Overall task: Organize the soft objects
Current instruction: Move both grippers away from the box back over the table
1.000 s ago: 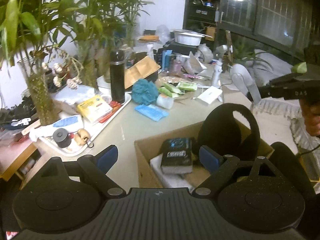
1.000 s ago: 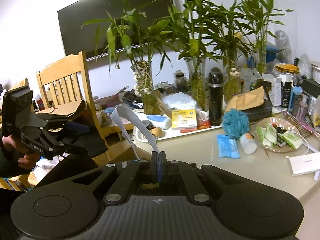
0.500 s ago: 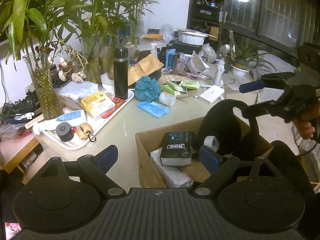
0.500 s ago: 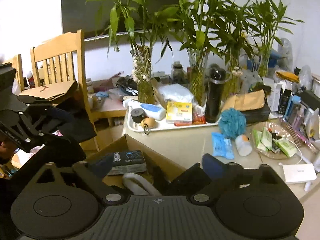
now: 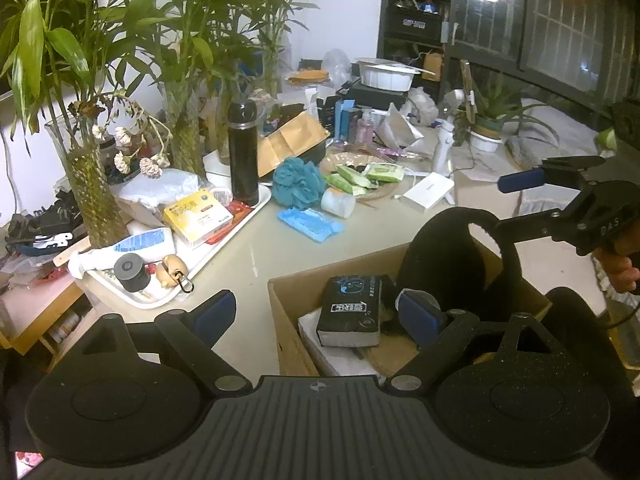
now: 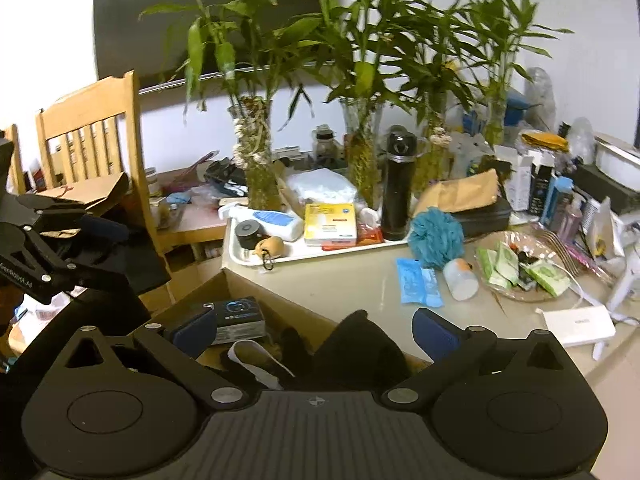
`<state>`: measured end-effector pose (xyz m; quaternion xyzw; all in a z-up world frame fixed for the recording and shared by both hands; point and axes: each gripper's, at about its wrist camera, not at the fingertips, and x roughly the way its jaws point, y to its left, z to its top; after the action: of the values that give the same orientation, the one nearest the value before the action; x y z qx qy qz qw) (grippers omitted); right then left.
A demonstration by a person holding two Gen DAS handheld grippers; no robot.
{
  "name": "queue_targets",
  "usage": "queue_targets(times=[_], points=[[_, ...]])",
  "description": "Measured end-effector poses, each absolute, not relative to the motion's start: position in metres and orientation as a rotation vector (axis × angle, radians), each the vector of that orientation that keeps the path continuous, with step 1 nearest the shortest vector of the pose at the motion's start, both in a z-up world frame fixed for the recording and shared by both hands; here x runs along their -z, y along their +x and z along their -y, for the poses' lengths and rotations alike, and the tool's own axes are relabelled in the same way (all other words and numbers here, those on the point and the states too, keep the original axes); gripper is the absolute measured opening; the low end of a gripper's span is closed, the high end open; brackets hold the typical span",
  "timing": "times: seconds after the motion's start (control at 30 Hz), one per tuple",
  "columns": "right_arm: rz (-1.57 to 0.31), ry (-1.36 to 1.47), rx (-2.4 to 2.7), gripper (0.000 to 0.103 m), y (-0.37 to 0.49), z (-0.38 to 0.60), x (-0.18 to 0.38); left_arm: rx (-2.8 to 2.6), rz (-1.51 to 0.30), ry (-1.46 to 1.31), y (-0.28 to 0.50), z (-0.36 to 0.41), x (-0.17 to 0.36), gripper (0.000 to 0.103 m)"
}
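An open cardboard box stands at the table's near edge. Inside lie a black tissue pack, a black padded band and a white strap. My left gripper is open over the box's left wall, its fingers either side of the tissue pack without touching it. My right gripper hovers above the box with its jaws opening; the black band lies loose below them. Farther back on the table sit a teal bath pouf and a blue soft pack.
A white tray on the left holds a black flask, a yellow box and small items. Glass vases of bamboo stand behind it. A plate of green packets, a white box and a wooden chair are nearby.
My right gripper, shut on the white strap a second ago, has opened wide and the strap now lies in the box. The left gripper has stayed put and open.
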<state>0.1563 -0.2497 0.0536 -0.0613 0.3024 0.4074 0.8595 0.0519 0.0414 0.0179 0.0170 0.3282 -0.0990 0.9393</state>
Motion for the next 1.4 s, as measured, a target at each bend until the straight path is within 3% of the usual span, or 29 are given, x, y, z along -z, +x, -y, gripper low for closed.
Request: queue_targets(times=[0.47,1.07,1.4], points=[[-0.735,-0.225,-0.484,0.103,0.149,0.242,-0.051,-0.010,-0.706,0.050,0.074,-0.034,-0.024,0.089],[-0.757,-0.201,-0.474,0.103,0.151,0.246,-0.045,-0.040,-0.738,0.051,0.079,-0.040,-0.020,0.089],[-0.768,0.035,-0.581,0.103,0.157,0.269,-0.045,0.064,-0.724,0.015,0.076,-0.037,-0.019,0.089]])
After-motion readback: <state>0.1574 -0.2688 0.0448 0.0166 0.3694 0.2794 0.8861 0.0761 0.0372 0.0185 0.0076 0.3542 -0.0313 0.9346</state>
